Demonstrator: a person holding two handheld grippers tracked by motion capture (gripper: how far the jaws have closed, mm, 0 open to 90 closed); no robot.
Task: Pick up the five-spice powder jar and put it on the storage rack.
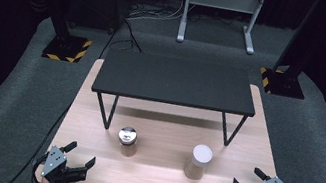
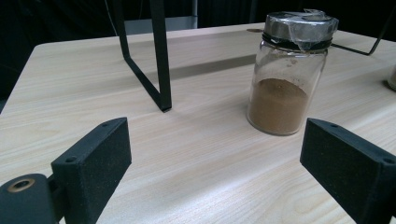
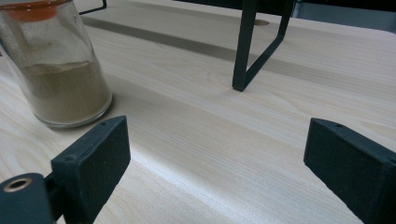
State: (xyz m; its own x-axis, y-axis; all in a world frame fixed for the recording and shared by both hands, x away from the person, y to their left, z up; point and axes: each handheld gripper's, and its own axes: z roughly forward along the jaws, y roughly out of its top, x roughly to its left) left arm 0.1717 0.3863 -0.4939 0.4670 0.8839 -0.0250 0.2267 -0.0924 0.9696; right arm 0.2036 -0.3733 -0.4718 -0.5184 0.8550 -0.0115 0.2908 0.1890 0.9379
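Around the pale wood-grain worktop (image 1: 157, 171) lies grey carpet, with dark surroundings, a metal stand and two hazard-striped bases. Across the worktop's far half stands a flat matte-black shelf (image 1: 175, 81) on thin bent legs. Nearer, two round glass jars stand upright, long axes vertical: the left jar (image 1: 127, 141), foil-capped and part full of brown powder; the right jar (image 1: 198, 161), white-topped, holding tan powder. Both sit between the grippers. Left gripper (image 1: 80, 154) and right gripper (image 1: 246, 178) hover at the near corners, fingers spread wide, holding nothing.
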